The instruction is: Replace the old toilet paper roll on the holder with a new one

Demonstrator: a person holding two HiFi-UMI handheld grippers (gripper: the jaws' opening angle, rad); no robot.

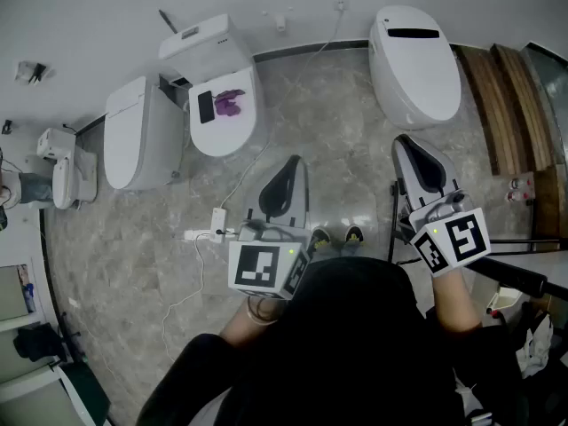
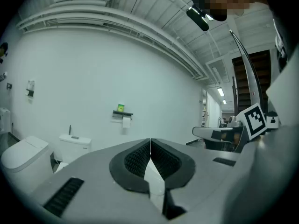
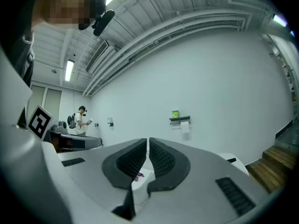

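Observation:
The toilet paper holder (image 2: 123,114) is a small dark shelf far off on the white wall, with a white roll (image 2: 125,122) hanging under it and a green item (image 2: 121,108) on top. The right gripper view shows the same holder (image 3: 180,120) and roll (image 3: 185,127). My left gripper (image 1: 291,162) and right gripper (image 1: 404,142) are held level in front of the person, well away from the wall. Both have their jaws shut with nothing between them, as the left gripper (image 2: 150,140) and right gripper (image 3: 147,140) also show in their own views.
Several white toilets stand on the marble floor: one with a black phone (image 1: 205,106) and a purple item (image 1: 229,103) on its lid, one at the left (image 1: 138,131), one at the right (image 1: 415,65). A cable and power strip (image 1: 216,224) lie on the floor. Wooden steps (image 1: 506,105) rise at the right. Another person (image 3: 82,118) stands far off.

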